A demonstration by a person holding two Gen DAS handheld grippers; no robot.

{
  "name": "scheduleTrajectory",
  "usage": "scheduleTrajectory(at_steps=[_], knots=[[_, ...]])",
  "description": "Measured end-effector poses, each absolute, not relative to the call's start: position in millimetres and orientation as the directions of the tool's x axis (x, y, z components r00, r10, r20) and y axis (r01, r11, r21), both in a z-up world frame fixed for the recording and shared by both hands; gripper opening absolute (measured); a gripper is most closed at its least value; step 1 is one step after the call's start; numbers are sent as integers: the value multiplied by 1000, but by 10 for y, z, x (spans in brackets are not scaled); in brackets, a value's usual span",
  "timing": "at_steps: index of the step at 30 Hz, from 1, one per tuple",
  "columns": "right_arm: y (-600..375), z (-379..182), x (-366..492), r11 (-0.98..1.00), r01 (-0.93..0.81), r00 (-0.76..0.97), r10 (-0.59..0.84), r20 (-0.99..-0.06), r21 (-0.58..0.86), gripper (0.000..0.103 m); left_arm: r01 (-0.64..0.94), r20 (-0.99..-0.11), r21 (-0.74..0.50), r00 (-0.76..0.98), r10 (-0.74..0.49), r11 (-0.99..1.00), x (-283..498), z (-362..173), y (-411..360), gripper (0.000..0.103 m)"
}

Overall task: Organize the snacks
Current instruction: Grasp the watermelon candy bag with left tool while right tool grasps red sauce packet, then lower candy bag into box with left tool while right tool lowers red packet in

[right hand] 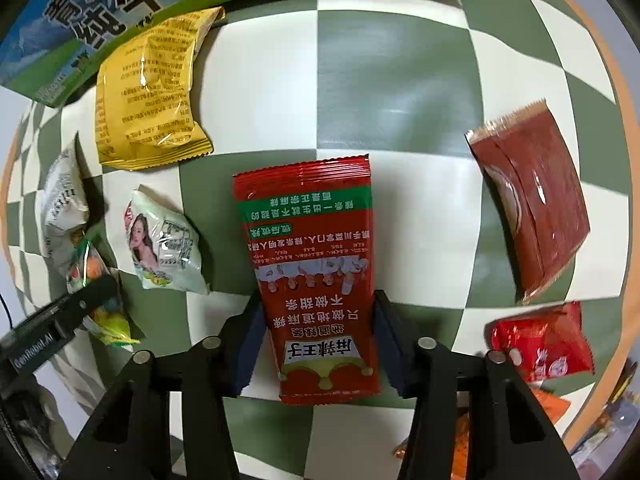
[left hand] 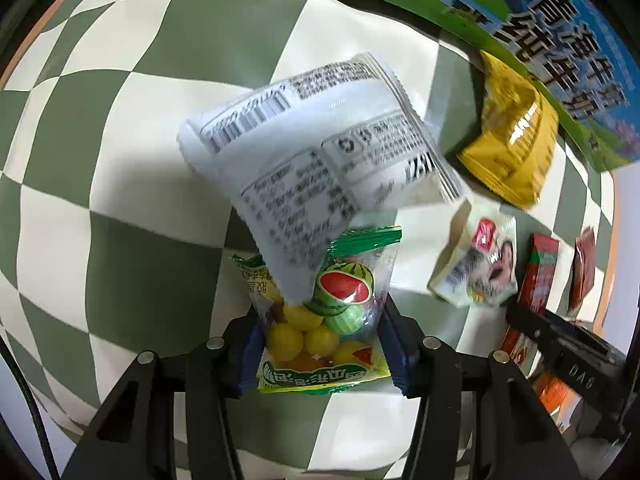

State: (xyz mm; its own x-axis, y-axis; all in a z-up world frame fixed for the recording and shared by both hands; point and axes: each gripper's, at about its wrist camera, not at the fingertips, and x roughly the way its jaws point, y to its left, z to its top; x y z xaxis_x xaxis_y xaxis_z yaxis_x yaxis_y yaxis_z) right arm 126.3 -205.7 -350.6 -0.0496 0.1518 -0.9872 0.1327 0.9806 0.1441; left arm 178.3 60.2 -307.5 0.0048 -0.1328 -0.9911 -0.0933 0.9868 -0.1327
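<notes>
My left gripper [left hand: 322, 344] is shut on a clear bag of fruit-shaped candy balls [left hand: 320, 332] with a watermelon print and green edges. A white packet [left hand: 316, 148] with a barcode, blurred, overlaps that bag's far end with one corner; whether it is gripped too I cannot tell. In the right wrist view, my right gripper [right hand: 318, 340] is shut on a red spicy-strip packet [right hand: 312, 248] with a green band, its pads against the packet's two long edges over the checkered cloth [right hand: 392, 80].
A blue-green milk carton box [right hand: 80, 12] lies along the far edge, a yellow packet [right hand: 148, 96] beside it. A pale packet with a person's picture [right hand: 164, 248], a dark red-brown packet [right hand: 532, 208] and a bright red packet [right hand: 544, 344] lie around.
</notes>
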Motion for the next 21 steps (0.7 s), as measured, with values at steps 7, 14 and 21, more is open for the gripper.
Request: scheduleTrajectory(at_steps=[7,14,21], knots=[[-2203,-3371,1036,957,186,-26,231,-973,222,51,-4,-990,-143,0,-143,990,1614,-2733,318,49],[-2347,-2831,1063,932,192,54,304,-951,308,51,87,-975,-199,86,-206,976,1757,-2165,42,49],[-2579,-1892,1420,898,159,206,377,-903,411,51,162,-930,-290,188,-318,943,2224,-1423,-126,49]])
